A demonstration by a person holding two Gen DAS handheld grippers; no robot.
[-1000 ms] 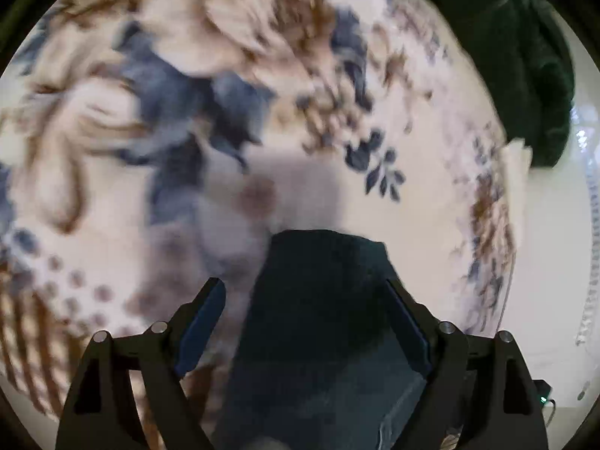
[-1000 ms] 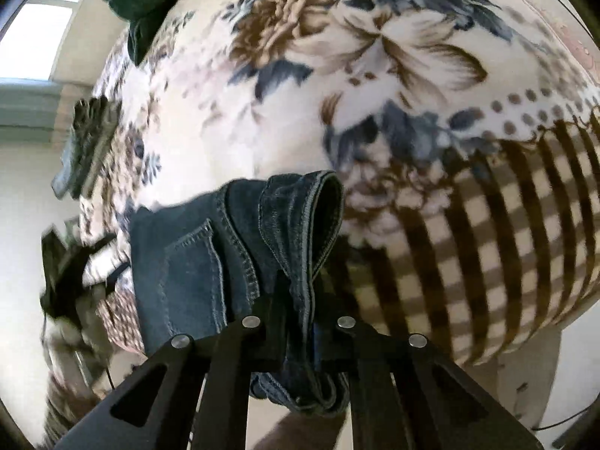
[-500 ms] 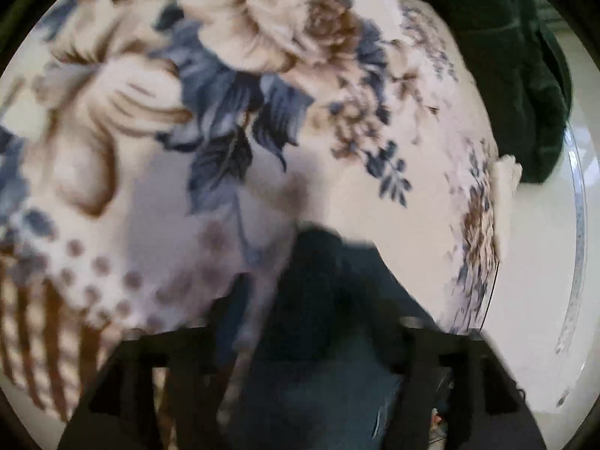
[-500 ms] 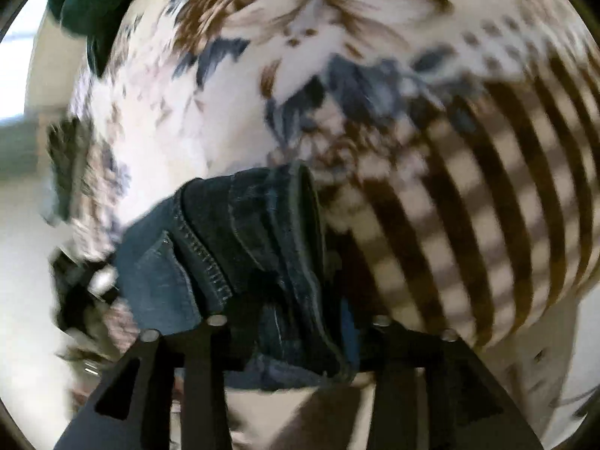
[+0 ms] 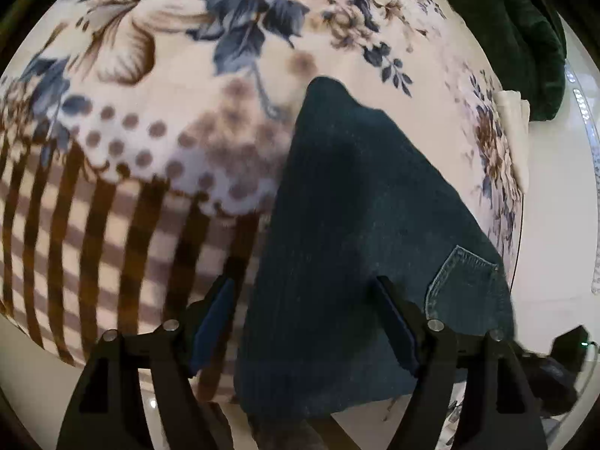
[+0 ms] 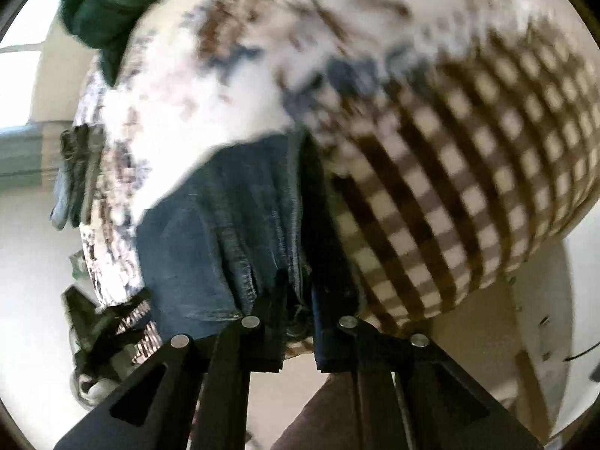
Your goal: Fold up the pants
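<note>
The dark blue jeans (image 5: 348,247) lie folded on the flowered and checked blanket (image 5: 157,86), a back pocket (image 5: 461,285) showing at the right. My left gripper (image 5: 305,296) is open; its jaws stand wide, with the jeans between and under the fingers. In the right wrist view, my right gripper (image 6: 298,292) is shut on a bunched denim edge of the jeans (image 6: 232,225) at the blanket's near side. The view is blurred by motion.
A dark green cloth (image 5: 517,33) lies at the blanket's far right and shows in the right wrist view (image 6: 108,3) at top left. The blanket's edge (image 5: 513,172) drops to a pale floor (image 5: 555,217). Dark objects (image 6: 101,322) sit at lower left.
The left gripper drew back, so more of the jeans and the pocket show. The right gripper swung with its denim edge still held; its view turned blurry.
</note>
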